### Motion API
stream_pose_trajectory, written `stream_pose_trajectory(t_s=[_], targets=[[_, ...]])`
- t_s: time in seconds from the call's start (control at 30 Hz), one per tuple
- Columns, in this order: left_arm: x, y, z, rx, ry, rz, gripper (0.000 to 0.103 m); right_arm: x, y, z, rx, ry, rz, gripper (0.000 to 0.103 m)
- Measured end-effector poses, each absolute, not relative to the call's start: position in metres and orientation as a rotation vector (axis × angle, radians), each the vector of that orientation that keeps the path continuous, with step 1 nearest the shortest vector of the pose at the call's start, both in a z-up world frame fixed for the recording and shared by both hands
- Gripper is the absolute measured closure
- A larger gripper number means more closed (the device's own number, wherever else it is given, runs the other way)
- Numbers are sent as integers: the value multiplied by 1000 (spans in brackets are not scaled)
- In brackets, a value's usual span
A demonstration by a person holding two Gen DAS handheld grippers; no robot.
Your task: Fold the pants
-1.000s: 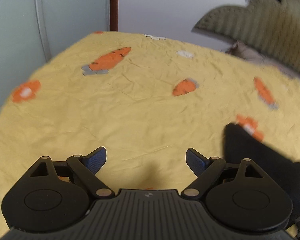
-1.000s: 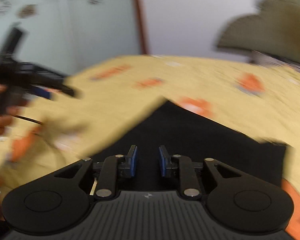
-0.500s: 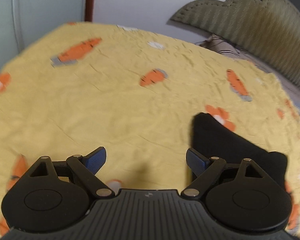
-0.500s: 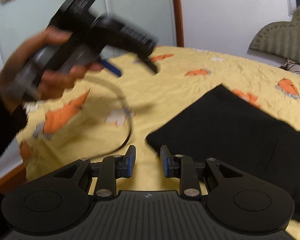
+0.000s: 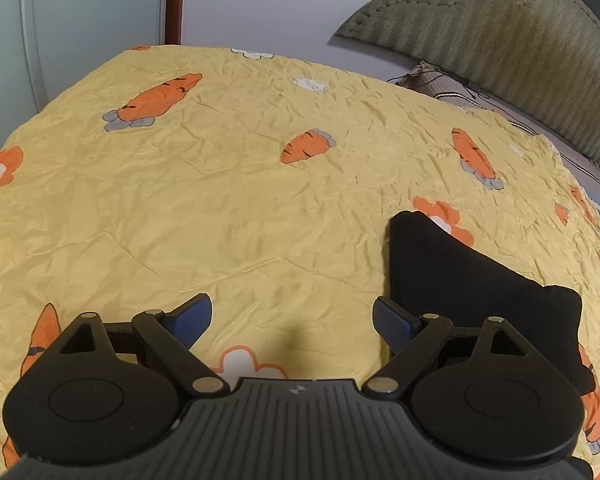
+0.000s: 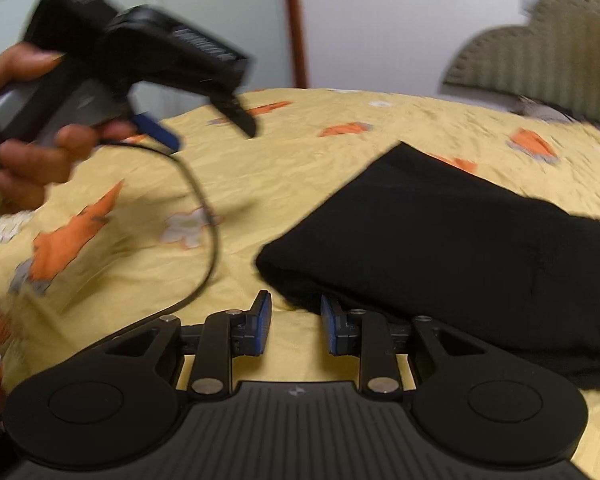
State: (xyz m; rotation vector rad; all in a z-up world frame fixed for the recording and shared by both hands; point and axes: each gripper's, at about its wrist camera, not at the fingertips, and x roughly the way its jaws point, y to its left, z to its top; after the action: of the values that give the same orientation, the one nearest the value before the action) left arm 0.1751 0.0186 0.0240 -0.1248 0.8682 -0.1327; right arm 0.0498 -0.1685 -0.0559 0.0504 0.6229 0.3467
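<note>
The black pants (image 6: 440, 240) lie folded into a flat block on the yellow carrot-print bedspread (image 6: 284, 184). My right gripper (image 6: 295, 320) hovers low at the block's near left corner. Its blue pads stand a narrow gap apart with only the sheet and the cloth's edge showing between them, so it is open and holds nothing. My left gripper (image 5: 292, 320) is open wide over bare bedspread (image 5: 220, 208), with the pants (image 5: 460, 280) just past its right fingertip. In the right wrist view a hand (image 6: 32, 152) holds the left gripper (image 6: 204, 128) up in the air at the upper left.
A black cable (image 6: 208, 224) loops down from the left gripper over the bedspread. A padded olive headboard (image 5: 500, 52) and a pillow (image 5: 432, 76) lie at the far right. A white wall and a brown door frame (image 5: 176, 0) stand behind the bed.
My right gripper has drawn back from above the pants to their near left corner. The left gripper now appears raised at the upper left. The left view swung, showing more of the pants.
</note>
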Motion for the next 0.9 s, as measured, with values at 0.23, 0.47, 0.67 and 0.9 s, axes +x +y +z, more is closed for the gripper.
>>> stream_pose_trajectory(t_s=[0.23, 0.47, 0.67, 0.9], targets=[[174, 12, 26, -117, 865, -149, 14, 65, -166, -60, 206, 589, 412, 49], [171, -3, 35, -70, 837, -185, 13, 60, -140, -57, 159, 580, 547, 49], [177, -12, 40, -94, 828, -196, 13, 56, -129, -62, 50, 651, 650, 48], [176, -35, 40, -35, 752, -264, 9, 51, -216, -8, 120, 515, 359, 48]])
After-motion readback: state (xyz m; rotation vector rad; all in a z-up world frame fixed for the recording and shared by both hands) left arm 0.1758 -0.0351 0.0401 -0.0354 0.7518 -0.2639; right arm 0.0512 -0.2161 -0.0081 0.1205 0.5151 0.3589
